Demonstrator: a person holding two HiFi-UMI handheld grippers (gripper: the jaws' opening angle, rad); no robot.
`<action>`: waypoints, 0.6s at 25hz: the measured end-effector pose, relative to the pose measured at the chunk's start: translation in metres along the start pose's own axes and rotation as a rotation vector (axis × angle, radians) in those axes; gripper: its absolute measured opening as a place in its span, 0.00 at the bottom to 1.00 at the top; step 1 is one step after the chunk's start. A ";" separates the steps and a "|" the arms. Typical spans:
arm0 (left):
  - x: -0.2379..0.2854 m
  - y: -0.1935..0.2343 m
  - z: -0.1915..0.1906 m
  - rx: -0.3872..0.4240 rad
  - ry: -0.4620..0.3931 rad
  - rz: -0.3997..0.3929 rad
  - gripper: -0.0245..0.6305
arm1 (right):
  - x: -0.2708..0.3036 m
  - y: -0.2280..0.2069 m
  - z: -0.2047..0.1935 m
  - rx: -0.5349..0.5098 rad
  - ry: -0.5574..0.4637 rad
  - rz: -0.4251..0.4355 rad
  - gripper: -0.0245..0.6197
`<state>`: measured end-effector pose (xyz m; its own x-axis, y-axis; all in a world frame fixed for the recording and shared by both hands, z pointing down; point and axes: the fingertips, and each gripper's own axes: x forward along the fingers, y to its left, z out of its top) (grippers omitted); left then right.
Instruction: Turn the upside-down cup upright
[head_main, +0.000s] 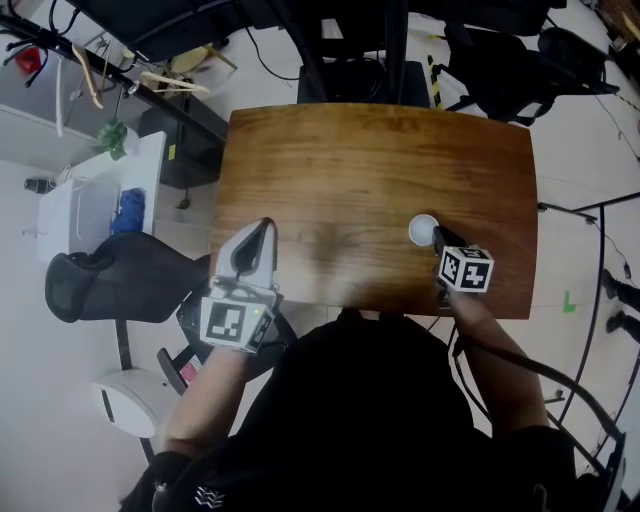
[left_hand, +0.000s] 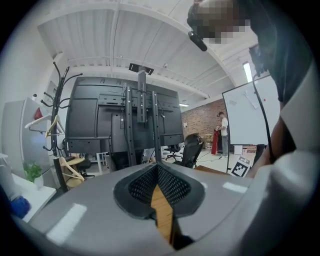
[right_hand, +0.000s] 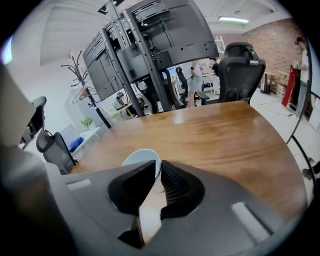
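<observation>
On the head view, my left gripper (head_main: 262, 228) hovers over the near-left edge of the table (head_main: 350, 170), well apart from the work. My right gripper (head_main: 437, 235) slants downward, its tips at the white cup (head_main: 423, 229) just ahead of it.

Left gripper view: jaws together, nothing between them, only bare wood showing behind. I judge this hand parked clear of the work.

Right gripper view: jaws clamped on the cup. Its flat base faces up just ahead and left of the tips, and its pale wall fills the gap. The cup stands inverted on the table. In my judgement, the side grip allows a wrist roll to right it.
</observation>
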<state>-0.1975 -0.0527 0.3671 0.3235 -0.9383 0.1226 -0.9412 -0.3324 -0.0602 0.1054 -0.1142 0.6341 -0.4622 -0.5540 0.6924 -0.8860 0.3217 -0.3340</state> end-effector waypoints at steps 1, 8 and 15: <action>0.000 0.001 0.001 0.000 0.006 0.005 0.04 | 0.000 0.001 0.002 -0.016 -0.005 -0.007 0.07; 0.005 0.001 0.004 -0.010 0.013 0.014 0.04 | -0.011 -0.002 0.017 -0.123 -0.056 -0.065 0.06; 0.013 0.001 -0.008 0.003 0.020 -0.018 0.04 | -0.027 -0.025 0.024 -0.133 -0.072 -0.159 0.06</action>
<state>-0.1952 -0.0641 0.3766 0.3385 -0.9300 0.1432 -0.9350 -0.3496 -0.0603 0.1389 -0.1262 0.6083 -0.3224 -0.6579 0.6806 -0.9375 0.3217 -0.1331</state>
